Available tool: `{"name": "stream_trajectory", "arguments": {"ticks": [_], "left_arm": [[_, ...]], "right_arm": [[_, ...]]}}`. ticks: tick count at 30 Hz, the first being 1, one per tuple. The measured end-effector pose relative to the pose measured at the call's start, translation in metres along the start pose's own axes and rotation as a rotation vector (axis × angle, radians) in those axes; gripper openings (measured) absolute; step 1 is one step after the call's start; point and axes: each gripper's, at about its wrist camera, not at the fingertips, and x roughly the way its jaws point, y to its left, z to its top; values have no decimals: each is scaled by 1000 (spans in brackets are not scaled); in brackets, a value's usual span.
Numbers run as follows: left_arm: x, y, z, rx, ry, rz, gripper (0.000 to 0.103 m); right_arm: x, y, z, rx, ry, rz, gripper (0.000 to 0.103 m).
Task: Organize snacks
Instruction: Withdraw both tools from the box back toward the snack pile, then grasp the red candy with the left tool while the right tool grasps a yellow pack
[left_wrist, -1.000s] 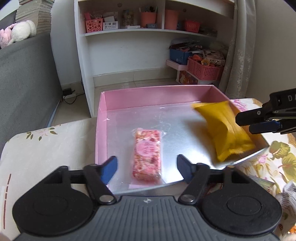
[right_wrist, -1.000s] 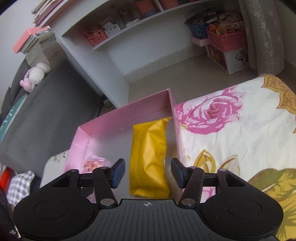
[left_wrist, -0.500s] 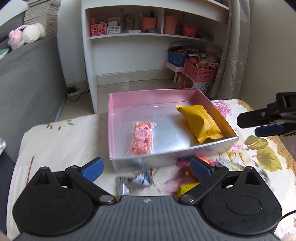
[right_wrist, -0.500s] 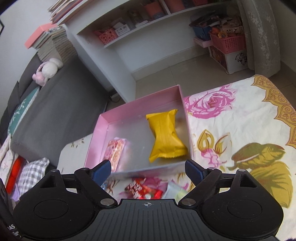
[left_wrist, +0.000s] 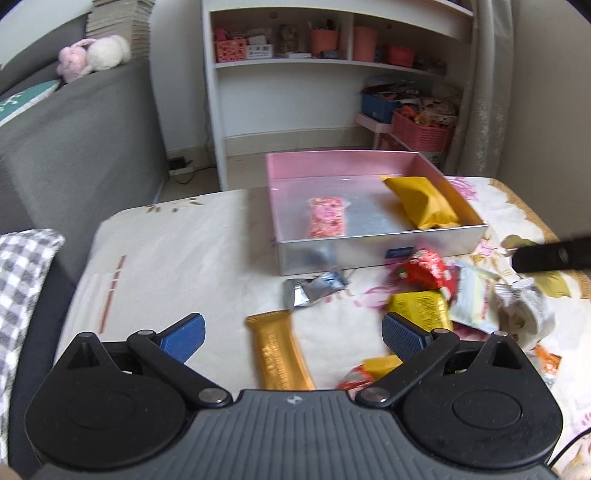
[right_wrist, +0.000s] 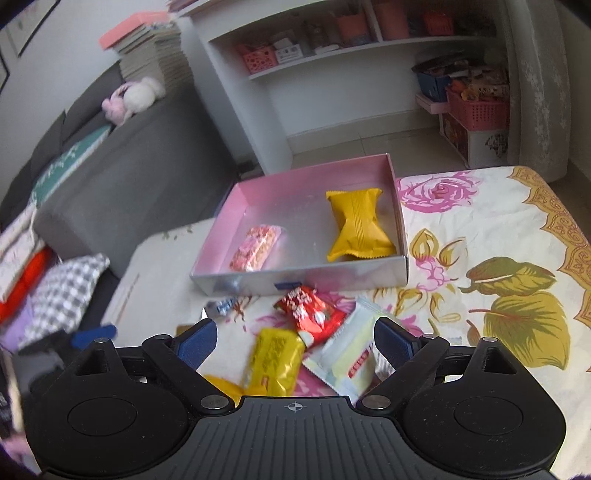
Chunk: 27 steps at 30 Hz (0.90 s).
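The left gripper (left_wrist: 291, 334) is spread wide with nothing held, and the gold bar (left_wrist: 279, 356) is framed almost dead centre between its two blue pads. That's the relation everything hangs on: the bar lies just short of the pink box (left_wrist: 380, 254), on the near side of it, with its long axis running roughly along the gripper's pointing direction, tilted a bit. So the narrow width is already presented across the jaws, and probably only a drop down is needed, no wrist twist.

The right gripper (right_wrist: 295, 341) is also wide open and empty. Beneath it are a yellow packet (right_wrist: 275, 363) and a pale green-white wrapper (right_wrist: 347, 360), with a red packet (right_wrist: 312, 310) closer to the box's front wall. Those are piled and overlapping, so a clean grab looks trickier there.

Inside the box, a pink bar (left_wrist: 327, 221) and a yellow pouch (left_wrist: 421, 201) are already lying. The gold bar is clearly nearer the left side.
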Motion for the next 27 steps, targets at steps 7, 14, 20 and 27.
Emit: {"name": "stream_trajectory", "arguments": {"ticks": [7,14,20,27], "left_arm": [[-4,18,-11,-13,-16,-16,101],[-11,29,-28,51,-36,-68,97],[-7,34,-36,89,11,-74,90],[-7,47,-40,85,49,-89,87]], "right_arm": [[2,19,-27,-111,34,-9,94],[8,41,-47,-139,45,48,94],[18,72,-59,-254,78,92,94],[34,95,-68,-314,138,116,92]]}}
